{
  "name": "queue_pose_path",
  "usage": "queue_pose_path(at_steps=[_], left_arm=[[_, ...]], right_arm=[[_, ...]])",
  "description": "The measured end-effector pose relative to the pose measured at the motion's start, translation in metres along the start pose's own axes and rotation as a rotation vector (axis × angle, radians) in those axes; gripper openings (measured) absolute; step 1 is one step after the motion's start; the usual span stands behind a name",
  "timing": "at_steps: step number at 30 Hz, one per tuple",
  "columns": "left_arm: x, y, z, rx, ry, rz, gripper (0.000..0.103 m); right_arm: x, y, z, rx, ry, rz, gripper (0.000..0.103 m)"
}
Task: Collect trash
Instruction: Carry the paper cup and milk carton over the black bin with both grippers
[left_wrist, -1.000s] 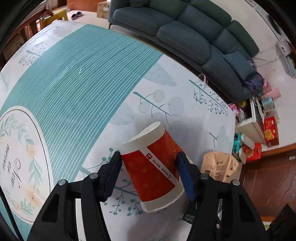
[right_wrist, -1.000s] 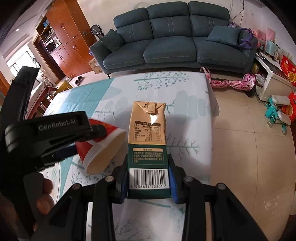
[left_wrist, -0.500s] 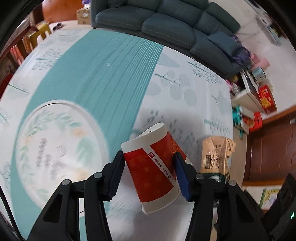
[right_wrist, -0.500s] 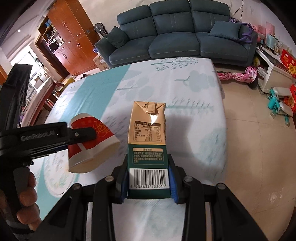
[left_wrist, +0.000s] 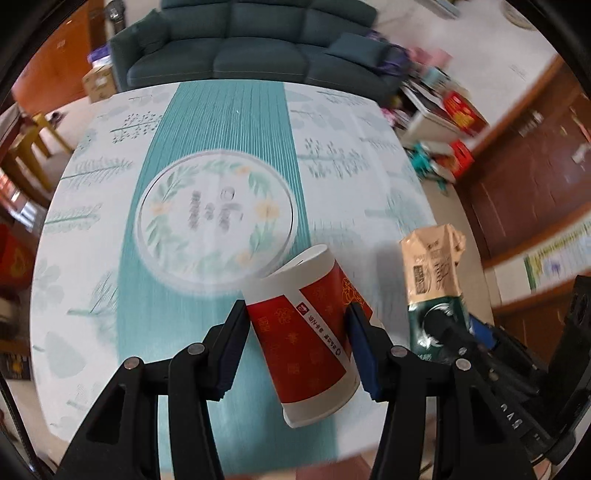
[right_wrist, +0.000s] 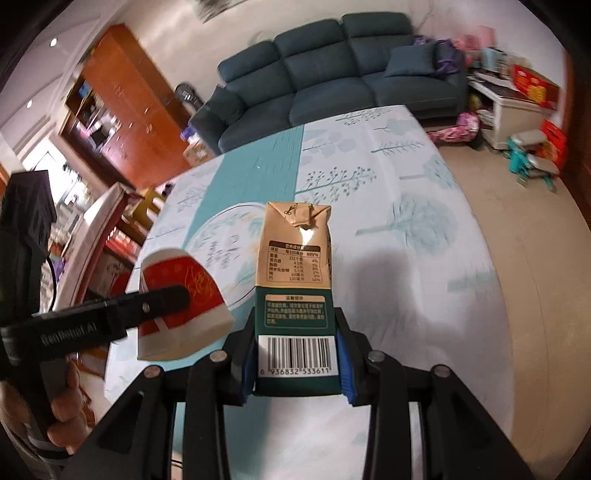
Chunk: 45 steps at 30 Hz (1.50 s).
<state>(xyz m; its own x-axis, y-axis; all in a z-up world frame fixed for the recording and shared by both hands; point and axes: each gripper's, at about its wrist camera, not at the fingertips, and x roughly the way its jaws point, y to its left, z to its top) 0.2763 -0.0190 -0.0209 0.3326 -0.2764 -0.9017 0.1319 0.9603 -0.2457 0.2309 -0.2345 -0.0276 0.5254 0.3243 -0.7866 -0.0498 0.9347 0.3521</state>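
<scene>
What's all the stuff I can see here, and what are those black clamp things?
cup: one, red and white paper, tilted, gripped in the left tool above the table
carton: one, tan over dark green, barcode near the bottom, upright in the right tool
table: one, white cloth with a teal stripe and a round flower wreath print
sofa: one, dark blue, beyond the table
cabinet: one, orange-brown wood, left of the sofa
left tool: black, blue pads, closed on the cup
right tool: black, blue pads, closed on the carton
hand: one, holding the left tool's handle
</scene>
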Motion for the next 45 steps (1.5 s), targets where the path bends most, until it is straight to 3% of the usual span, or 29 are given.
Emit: queue_pose_path(at_steps=[10, 21, 31, 45], left_arm=[[-0.080, 0.028, -0.109, 0.142, 0.016, -0.060, 0.051], [-0.109, 0.030, -0.185, 0.168, 0.031, -0.054, 0.051], [-0.072, 0.009, -0.237, 0.154, 0.057, 0.002, 0.051], [0.040, 0.028, -0.302, 0.058, 0.133, 0.068, 0.052]], right_arm=[[-0.086, 0.073, -0.115, 0.126, -0.083, -0.094, 0.035], [-0.117, 0.107, -0.197, 0.119, -0.012, -0.096, 0.035], [-0.098, 0.084, -0.249, 0.117, 0.092, -0.086, 0.036], [0.003, -0.003, -0.322, 0.249, 0.254, -0.109, 0.036]])
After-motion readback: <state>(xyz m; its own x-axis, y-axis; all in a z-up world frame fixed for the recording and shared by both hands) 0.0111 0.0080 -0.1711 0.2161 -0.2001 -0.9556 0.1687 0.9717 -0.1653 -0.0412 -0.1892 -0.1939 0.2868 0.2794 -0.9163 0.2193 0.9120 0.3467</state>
